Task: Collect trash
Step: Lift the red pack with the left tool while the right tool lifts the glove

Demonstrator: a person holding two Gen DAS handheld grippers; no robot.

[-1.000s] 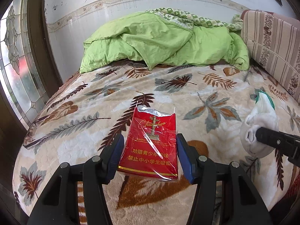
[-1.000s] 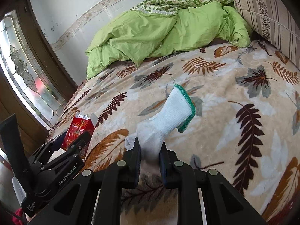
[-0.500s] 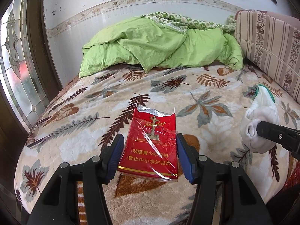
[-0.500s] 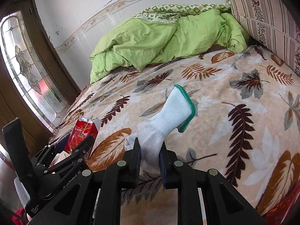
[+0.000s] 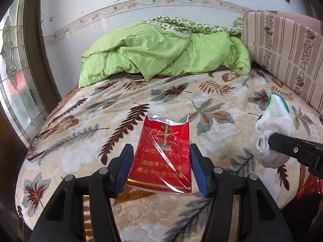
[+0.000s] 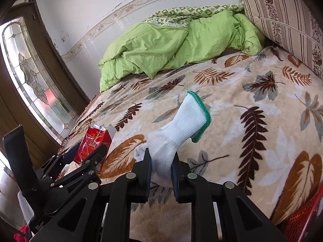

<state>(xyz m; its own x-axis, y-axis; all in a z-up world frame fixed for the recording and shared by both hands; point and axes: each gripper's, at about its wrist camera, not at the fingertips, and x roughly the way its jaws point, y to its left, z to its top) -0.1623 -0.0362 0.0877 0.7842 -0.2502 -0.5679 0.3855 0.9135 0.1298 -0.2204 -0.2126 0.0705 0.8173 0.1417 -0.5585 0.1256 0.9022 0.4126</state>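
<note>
My left gripper (image 5: 161, 165) is shut on a red cigarette pack (image 5: 161, 157) with a torn foil top and plastic wrap, held above the leaf-print blanket (image 5: 121, 121). The pack also shows in the right wrist view (image 6: 91, 143), in the left gripper (image 6: 86, 153). My right gripper (image 6: 160, 167) is shut on a white knit glove with a green cuff (image 6: 181, 127), held above the bed. The glove also shows at the right of the left wrist view (image 5: 272, 133), with the right gripper (image 5: 286, 147) on it.
A crumpled green quilt (image 5: 161, 52) lies at the head of the bed. A striped cushion (image 5: 286, 56) lines the right side. A stained-glass door (image 6: 34, 84) stands left. A red mesh basket (image 6: 302, 223) edge shows at lower right, beside the bed.
Both grippers have drawn back and risen from the bed with their loads. More of the wall and its switches now shows, and the red basket has come into view.
</note>
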